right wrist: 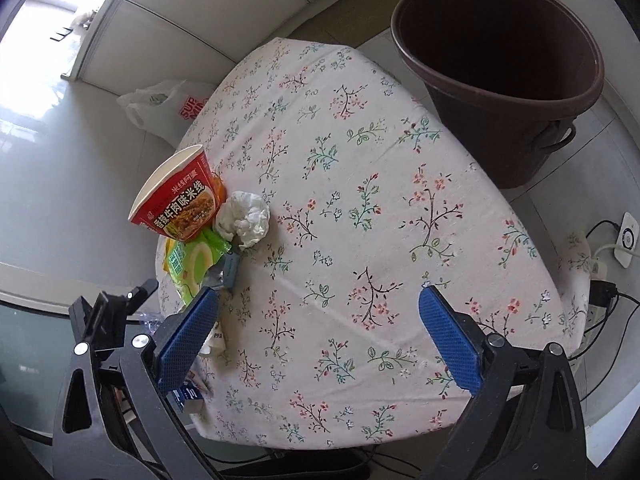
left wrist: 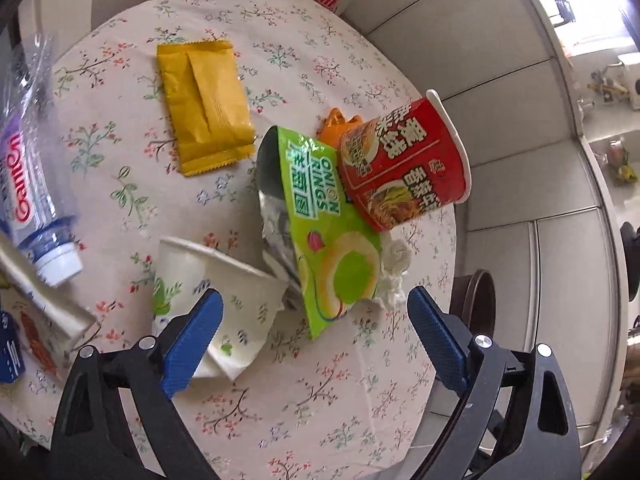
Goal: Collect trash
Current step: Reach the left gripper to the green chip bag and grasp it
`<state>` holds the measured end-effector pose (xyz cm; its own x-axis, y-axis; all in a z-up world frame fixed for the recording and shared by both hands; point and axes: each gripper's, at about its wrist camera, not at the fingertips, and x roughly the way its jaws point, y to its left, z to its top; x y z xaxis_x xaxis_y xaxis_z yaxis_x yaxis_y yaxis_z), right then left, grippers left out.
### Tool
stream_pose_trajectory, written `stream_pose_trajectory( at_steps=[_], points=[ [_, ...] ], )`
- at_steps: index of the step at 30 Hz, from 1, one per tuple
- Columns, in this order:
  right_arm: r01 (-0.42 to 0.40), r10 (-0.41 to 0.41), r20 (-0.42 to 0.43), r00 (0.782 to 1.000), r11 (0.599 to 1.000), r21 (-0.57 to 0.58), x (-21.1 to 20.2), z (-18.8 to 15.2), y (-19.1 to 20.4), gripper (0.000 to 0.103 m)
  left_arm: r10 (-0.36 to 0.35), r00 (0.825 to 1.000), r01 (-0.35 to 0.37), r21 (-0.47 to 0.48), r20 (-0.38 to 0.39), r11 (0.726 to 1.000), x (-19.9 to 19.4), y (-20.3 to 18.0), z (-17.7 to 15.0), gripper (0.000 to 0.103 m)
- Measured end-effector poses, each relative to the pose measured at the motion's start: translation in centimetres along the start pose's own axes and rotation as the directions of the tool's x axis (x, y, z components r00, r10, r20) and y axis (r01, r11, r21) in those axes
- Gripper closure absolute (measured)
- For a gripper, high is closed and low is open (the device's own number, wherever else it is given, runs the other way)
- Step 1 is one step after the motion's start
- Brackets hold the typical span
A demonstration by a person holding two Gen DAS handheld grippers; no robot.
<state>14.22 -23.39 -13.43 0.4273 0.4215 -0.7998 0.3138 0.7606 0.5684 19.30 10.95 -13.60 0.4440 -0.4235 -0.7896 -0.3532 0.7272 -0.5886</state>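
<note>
Trash heaped on a floral-cloth table [left wrist: 120, 148], landmark for all else the green onion-ring bag [left wrist: 324, 220] at the middle of the heap

Left gripper [left wrist: 316, 316] wide open, nothing between the blue pads [left wrist: 196, 336], hovering just short of the bag's near end; near-left pad overlapping the white paper cup [left wrist: 224, 292] in view, contact not certain

Paper cup on its side, touching the bag's left edge, mouth turned toward the bag, long axis running roughly across the gripper's line

Red noodle cup [left wrist: 404, 164] tipped against the bag's far right corner, an orange scrap [left wrist: 334, 124] tucked behind it; crumpled white tissue [left wrist: 394, 272] touching the bag's right edge; yellow wrapper [left wrist: 206, 106] lying flat, apart, beyond and left of the bag; clear water bottle [left wrist: 36, 184] well left of the bag, cap toward the camera

Bag's long axis running almost straight away from the left gripper, so a pinch across its narrow width looks natural; cup likely wants a turned wrist instead

Right gripper [right wrist: 320, 344] also open and empty, over bare cloth, with the bag [right wrist: 192, 264], noodle cup [right wrist: 180, 200] and tissue [right wrist: 244, 218] off to its left; brown bin [right wrist: 516, 132] on the floor past the table's far right edge, well apart from the bag, apparently empty

Left hand judged the nearer to the heap, right hand the nearer to the bin; nothing collected yet by the look of it
</note>
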Motion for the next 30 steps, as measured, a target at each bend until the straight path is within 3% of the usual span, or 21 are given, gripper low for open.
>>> stream_pose_trajectory(
  at_steps=[5, 11, 14, 15, 16, 21, 26, 30],
  points=[
    [0.004, -0.004, -0.015, 1.0, 1.0, 0.012, 1.3, 0.6, 0.0, 0.007, 0.033, 0.999, -0.033, 0.023, 0.007, 0.999, 2.9, -0.4, 2.2, 0.023],
    [-0.012, 0.012, -0.011, 1.0, 1.0, 0.01, 1.9, 1.1, 0.4, 0.007, 0.061, 0.997, -0.065, 0.074, 0.053, 0.995, 3.3, -1.2, 3.2, 0.03],
    [-0.007, 0.007, -0.011, 1.0, 1.0, -0.006, 2.1, 1.2, 0.8, 0.007, 0.058, 0.997, -0.064, 0.108, 0.054, 0.992, 3.1, -1.5, 3.4, 0.059],
    [-0.011, 0.011, -0.013, 1.0, 1.0, -0.005, 2.2, 1.2, 0.8, 0.007, 0.048, 0.998, -0.053, 0.11, 0.044, 0.993, 3.5, -1.6, 3.7, 0.075],
    [-0.015, 0.015, -0.015, 1.0, 1.0, -0.002, 2.2, 1.2, 0.9, 0.007, 0.044, 0.998, -0.048, 0.111, 0.044, 0.993, 3.4, -1.5, 3.7, 0.078],
    [-0.018, 0.018, -0.015, 1.0, 1.0, 0.007, 2.3, 1.3, 0.8, 0.007, 0.024, 0.999, -0.029, 0.155, 0.034, 0.987, 3.6, -2.1, 3.7, 0.078],
    [-0.024, 0.024, -0.01, 1.0, 1.0, 0.011, 2.2, 1.2, 0.7, 0.007, 0.043, 0.999, -0.042, 0.113, -0.006, 0.993, 5.0, -1.6, 3.6, 0.078],
    [-0.012, 0.012, 0.005, 1.0, 1.0, 0.022, 2.3, 1.3, 0.6, 0.007, 0.025, 0.998, -0.035, 0.155, 0.063, 0.987, 3.2, -2.7, 3.2, 0.097]
  ],
)
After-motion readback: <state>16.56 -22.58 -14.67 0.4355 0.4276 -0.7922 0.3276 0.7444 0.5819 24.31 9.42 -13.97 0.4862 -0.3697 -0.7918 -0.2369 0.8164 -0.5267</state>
